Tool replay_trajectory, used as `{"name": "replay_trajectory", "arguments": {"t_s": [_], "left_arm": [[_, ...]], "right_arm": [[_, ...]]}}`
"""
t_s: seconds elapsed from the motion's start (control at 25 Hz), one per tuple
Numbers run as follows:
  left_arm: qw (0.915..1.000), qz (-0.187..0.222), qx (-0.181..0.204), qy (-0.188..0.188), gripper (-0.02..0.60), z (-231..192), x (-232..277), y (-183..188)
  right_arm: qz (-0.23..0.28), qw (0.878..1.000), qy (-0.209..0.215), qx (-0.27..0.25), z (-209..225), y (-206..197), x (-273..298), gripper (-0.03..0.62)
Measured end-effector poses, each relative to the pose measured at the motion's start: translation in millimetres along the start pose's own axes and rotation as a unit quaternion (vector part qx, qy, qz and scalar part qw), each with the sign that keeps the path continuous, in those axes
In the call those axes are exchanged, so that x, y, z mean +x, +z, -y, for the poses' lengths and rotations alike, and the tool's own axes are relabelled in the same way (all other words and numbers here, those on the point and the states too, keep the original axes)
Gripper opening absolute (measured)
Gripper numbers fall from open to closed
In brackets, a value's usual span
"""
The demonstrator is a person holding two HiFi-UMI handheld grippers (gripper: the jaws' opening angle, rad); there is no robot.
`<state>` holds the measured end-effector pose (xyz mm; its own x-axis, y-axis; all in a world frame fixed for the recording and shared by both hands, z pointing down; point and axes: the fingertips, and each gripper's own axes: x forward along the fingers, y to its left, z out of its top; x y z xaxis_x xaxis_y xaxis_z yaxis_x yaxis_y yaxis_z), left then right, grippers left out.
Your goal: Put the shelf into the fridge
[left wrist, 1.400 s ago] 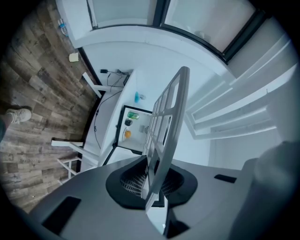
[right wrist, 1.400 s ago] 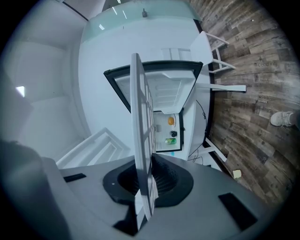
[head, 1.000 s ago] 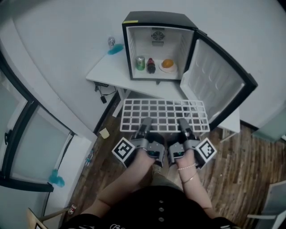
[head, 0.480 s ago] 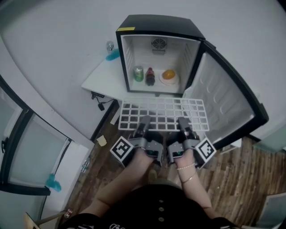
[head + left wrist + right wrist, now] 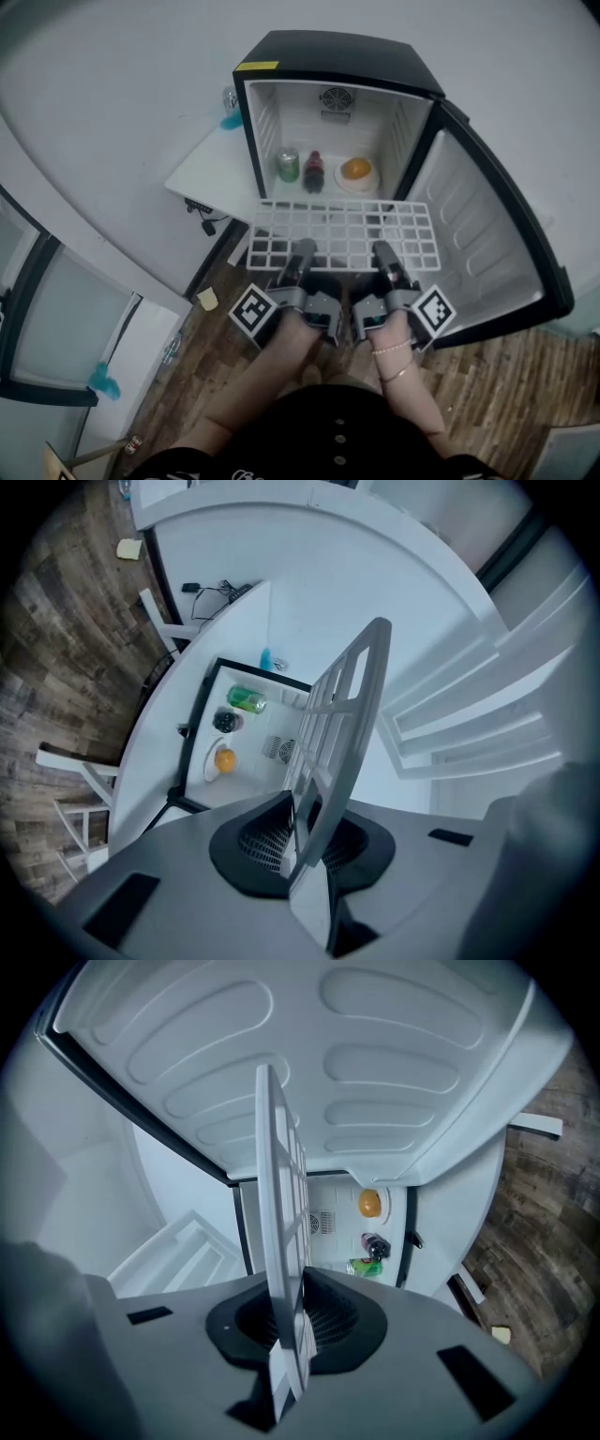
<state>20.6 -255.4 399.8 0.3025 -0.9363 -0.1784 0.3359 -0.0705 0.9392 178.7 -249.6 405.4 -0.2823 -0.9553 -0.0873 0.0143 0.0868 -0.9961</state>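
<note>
A white wire-grid shelf is held level in front of the small black fridge, its far edge at the fridge's open front. My left gripper is shut on the shelf's near edge at the left. My right gripper is shut on the same edge at the right. Seen edge-on, the shelf stands between the jaws in the left gripper view, and the shelf does the same in the right gripper view. Inside the fridge stand a green can, a dark bottle and an orange on a plate.
The fridge door hangs open to the right, close to the shelf's right end. The fridge stands on a white table with a blue thing behind it. Wooden floor lies below, and a grey wall runs along the left.
The shelf and both grippers have moved toward the fridge. The shelf's far edge, earlier short of the table, now reaches the fridge's opening.
</note>
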Motion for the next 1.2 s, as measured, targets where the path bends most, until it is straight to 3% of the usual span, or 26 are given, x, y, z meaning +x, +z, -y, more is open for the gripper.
{"name": "replay_trajectory", "arguments": {"t_s": [0.56, 1.2], "left_arm": [[0.9999, 0.007, -0.005, -0.009, 0.038, 1, 9, 6], [0.9996, -0.025, -0.005, 0.009, 0.038, 9, 73, 50]], "right_arm": [[-0.018, 1.000, 0.005, 0.009, 2, 1, 12, 0.032], [-0.005, 1.000, 0.001, 0.008, 1, -3, 83, 0.032]]}}
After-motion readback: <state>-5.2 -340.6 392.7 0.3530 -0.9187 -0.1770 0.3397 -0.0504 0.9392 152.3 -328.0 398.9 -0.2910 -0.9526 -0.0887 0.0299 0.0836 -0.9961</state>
